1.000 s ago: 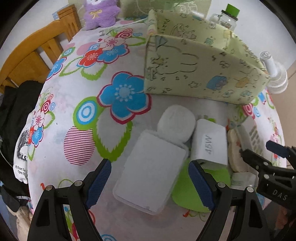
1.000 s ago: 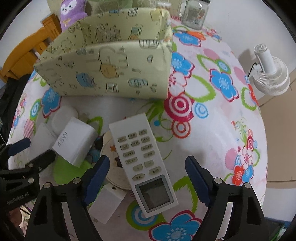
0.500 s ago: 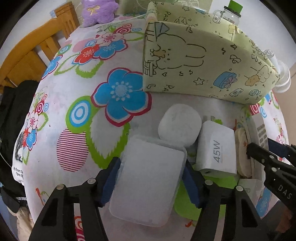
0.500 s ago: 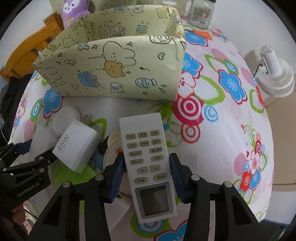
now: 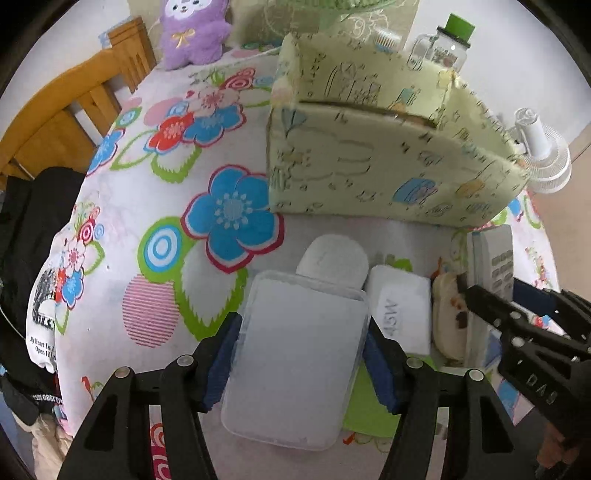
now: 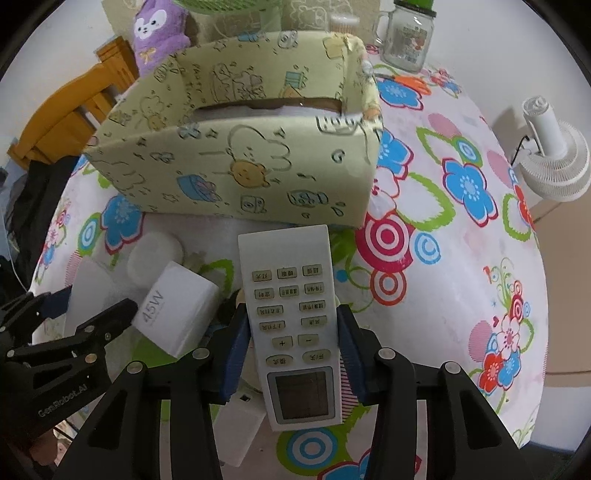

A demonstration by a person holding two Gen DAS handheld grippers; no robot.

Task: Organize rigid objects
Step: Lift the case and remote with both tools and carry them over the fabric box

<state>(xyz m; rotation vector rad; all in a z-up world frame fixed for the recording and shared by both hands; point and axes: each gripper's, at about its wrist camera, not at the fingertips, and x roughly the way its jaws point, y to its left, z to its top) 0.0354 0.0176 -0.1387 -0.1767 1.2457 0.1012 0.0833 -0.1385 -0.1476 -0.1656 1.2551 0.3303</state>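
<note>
My left gripper (image 5: 301,332) is shut on a frosted plastic box (image 5: 295,369), its blue pads pressing both long sides; the box is raised a little and overlaps a round white case (image 5: 332,258). A white 45W charger (image 5: 399,314) lies just right of it. In the right wrist view my right gripper (image 6: 291,317) grips a white remote control (image 6: 288,280); its jaws are still closing, pads against the remote's edges. A yellow-green cartoon-print storage box (image 6: 240,166) stands open-topped behind both. A small white adapter (image 6: 240,432) and a round cartoon-print item (image 5: 448,317) lie under the remote.
The table wears a flowered cloth (image 6: 461,184). A glass jar with a green lid (image 5: 448,44) and a purple plush toy (image 5: 192,33) stand at the back. A white fan (image 6: 554,155) is off the right edge, a wooden chair (image 5: 55,122) with dark clothing (image 5: 29,229) on the left.
Both grippers went from wide open to closed: the left onto the plastic box, the right onto the remote. The plastic box has risen slightly and now covers part of the round case.
</note>
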